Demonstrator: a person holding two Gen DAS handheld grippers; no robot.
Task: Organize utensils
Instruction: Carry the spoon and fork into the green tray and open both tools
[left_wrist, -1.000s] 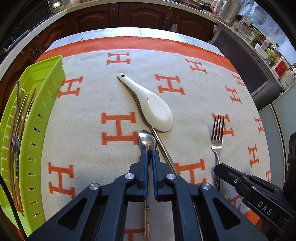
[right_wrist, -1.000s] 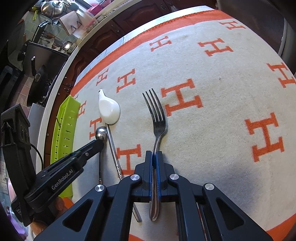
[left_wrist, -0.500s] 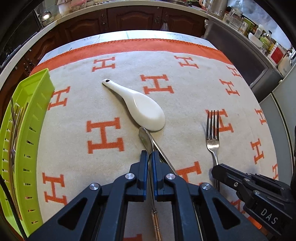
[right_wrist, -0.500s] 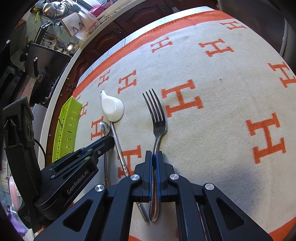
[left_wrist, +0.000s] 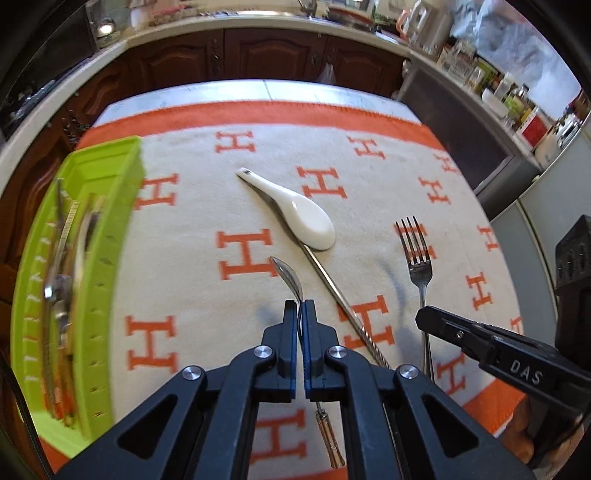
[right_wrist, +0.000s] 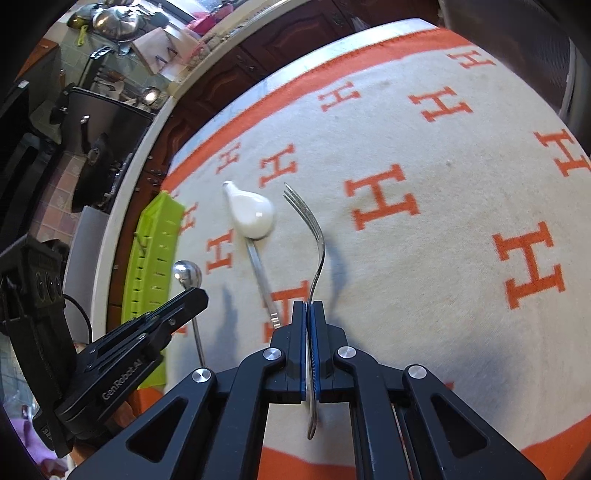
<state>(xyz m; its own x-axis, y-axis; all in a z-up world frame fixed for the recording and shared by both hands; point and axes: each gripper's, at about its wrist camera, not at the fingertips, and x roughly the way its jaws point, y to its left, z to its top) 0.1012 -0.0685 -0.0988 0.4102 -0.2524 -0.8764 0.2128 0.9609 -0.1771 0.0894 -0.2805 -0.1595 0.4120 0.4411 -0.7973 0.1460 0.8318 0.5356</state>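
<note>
The left gripper (left_wrist: 300, 308) is clamped tight on the thin neck of a small metal spoon (left_wrist: 290, 277), its blue-lined pads meeting around the stem just behind the bowl; the polished bowl pokes out past the fingertips, turned edge-on, and the handle runs back beneath the jaws to a ridged, bamboo-style end near the bottom of the left wrist view. Over on the other side, the right gripper (right_wrist: 307, 310) is pinched shut on a steel fork (right_wrist: 314, 236), gripping mid-handle, with the four tines curving up and away ahead of the tips and the handle's rounded end sticking out below; a shadow on the cloth beside it suggests the fork is off the surface. Beyond both sets of jaws, a white ceramic soup spoon (left_wrist: 295, 212) lies bowl-up on the blanket (left_wrist: 192, 221), cream with an orange border and a repeating orange "H" pattern, its bowl resting over the end of a long metal utensil with a twisted handle (left_wrist: 341, 301). At the far left sits a lime-green slotted utensil tray (left_wrist: 107, 206), cutlery already lying in it. Readable lettering: "DAS" on the right gripper's side, "GenRobot.AI" on the left one's.
</note>
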